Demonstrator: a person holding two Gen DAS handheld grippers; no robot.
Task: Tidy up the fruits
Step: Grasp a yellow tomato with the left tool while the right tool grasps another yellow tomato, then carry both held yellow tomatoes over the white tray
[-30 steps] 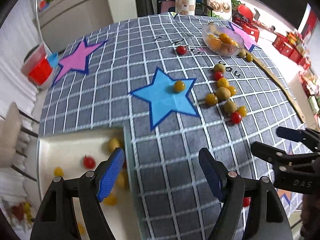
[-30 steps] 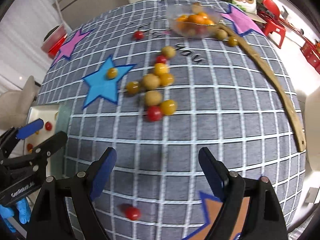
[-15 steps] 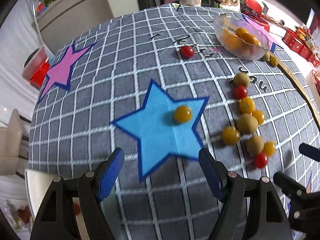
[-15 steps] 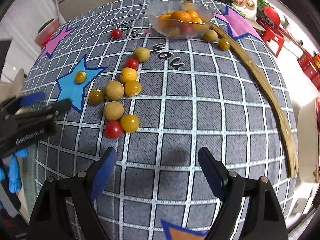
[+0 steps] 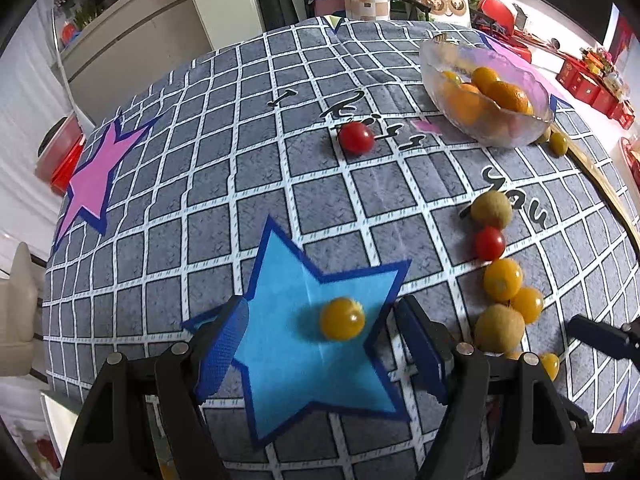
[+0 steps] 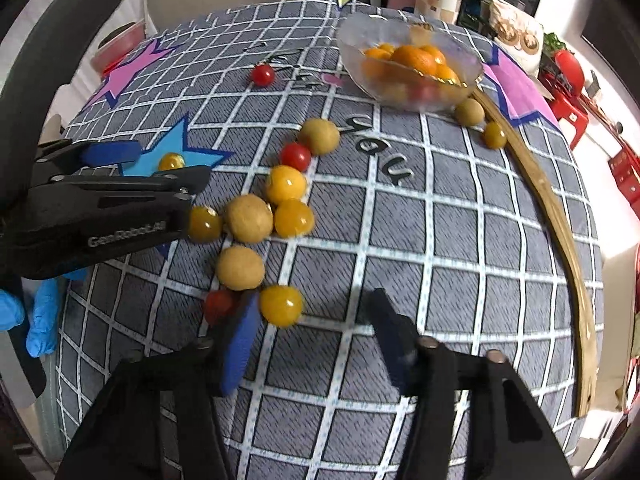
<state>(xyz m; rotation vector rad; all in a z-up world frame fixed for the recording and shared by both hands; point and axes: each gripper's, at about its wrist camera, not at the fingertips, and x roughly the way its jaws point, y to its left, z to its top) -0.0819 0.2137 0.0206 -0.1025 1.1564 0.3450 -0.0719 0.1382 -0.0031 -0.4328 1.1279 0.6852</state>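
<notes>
On the blue star lies a yellow cherry tomato [image 5: 342,318], between the fingers of my left gripper [image 5: 320,342], which is open and not touching it. My right gripper [image 6: 314,334] hovers at the near end of a cluster of fruit [image 6: 248,218]. Its jaws are closing. Another yellow tomato [image 6: 281,305] sits just inside its left finger, and the pads do not press on it. A red tomato [image 6: 218,304] lies just outside that finger. A glass bowl [image 6: 352,36] with oranges stands at the far side.
A lone red tomato [image 5: 356,138] lies near the bowl [image 5: 436,68]. A curved wooden strip [image 6: 560,216] runs along the table's right edge, with two small fruits beside it. A white tray corner [image 5: 60,416] shows at lower left. A blue-gloved hand [image 6: 40,320] holds the left gripper.
My left gripper moved from the white tray to the blue star, so the yellow tomato lies between its fingers. My right gripper came forward to the fruit cluster and its jaws narrowed.
</notes>
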